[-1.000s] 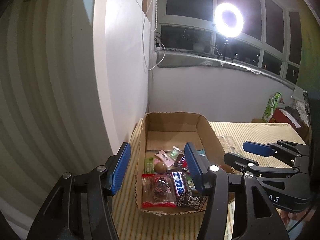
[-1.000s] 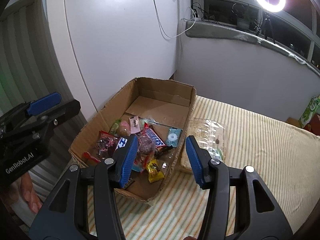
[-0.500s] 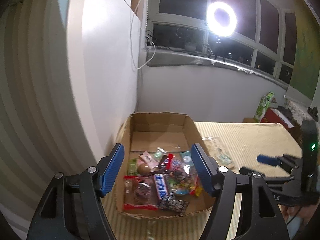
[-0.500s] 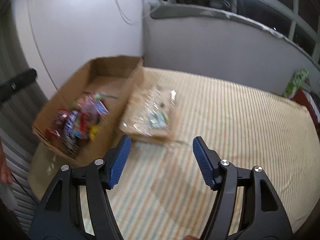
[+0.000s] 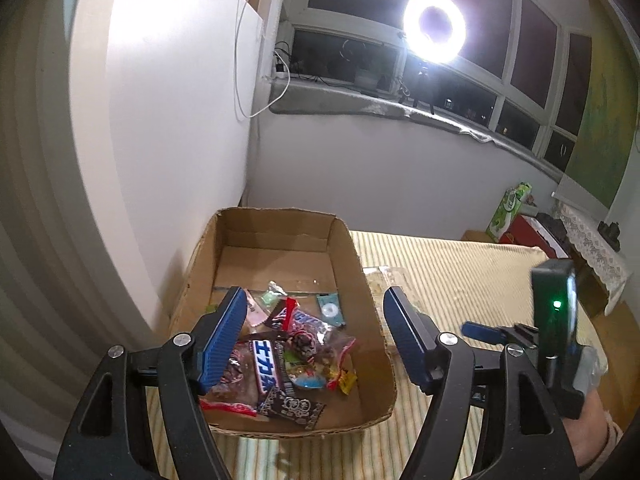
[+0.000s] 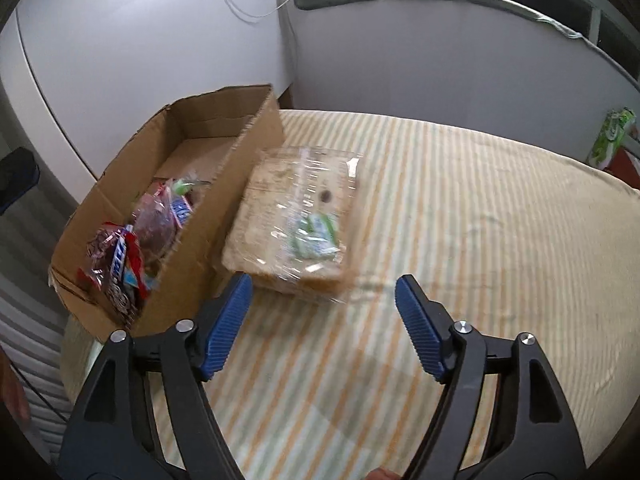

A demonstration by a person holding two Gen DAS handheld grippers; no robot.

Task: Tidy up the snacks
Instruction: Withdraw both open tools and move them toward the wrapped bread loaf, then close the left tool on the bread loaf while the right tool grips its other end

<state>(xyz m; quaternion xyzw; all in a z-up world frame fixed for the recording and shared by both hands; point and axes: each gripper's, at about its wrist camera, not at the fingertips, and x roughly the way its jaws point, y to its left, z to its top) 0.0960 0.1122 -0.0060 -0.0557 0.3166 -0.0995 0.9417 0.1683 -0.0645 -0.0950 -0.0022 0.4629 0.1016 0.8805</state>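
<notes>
A cardboard box point(image 5: 362, 280) holds several wrapped snacks point(image 5: 296, 356) heaped at its near end; it also shows in the right wrist view point(image 6: 208, 248). A clear-wrapped pack of pale biscuits point(image 6: 294, 220) lies on the striped cloth just right of the box. My left gripper point(image 5: 314, 342) is open and empty, above the box's near end. My right gripper point(image 6: 322, 326) is open and empty, just in front of the biscuit pack; it also shows in the left wrist view point(image 5: 480, 328).
The box stands against a white wall point(image 5: 168, 140) at the left edge of a surface covered with a striped cloth point(image 6: 460, 220). A green carton point(image 5: 510, 212) and red items stand far right. A ring light point(image 5: 434, 28) shines at the window.
Both grippers have opened wider. My right gripper swung right, away from the box, and now faces the biscuit pack. My left gripper shifted slightly over the box.
</notes>
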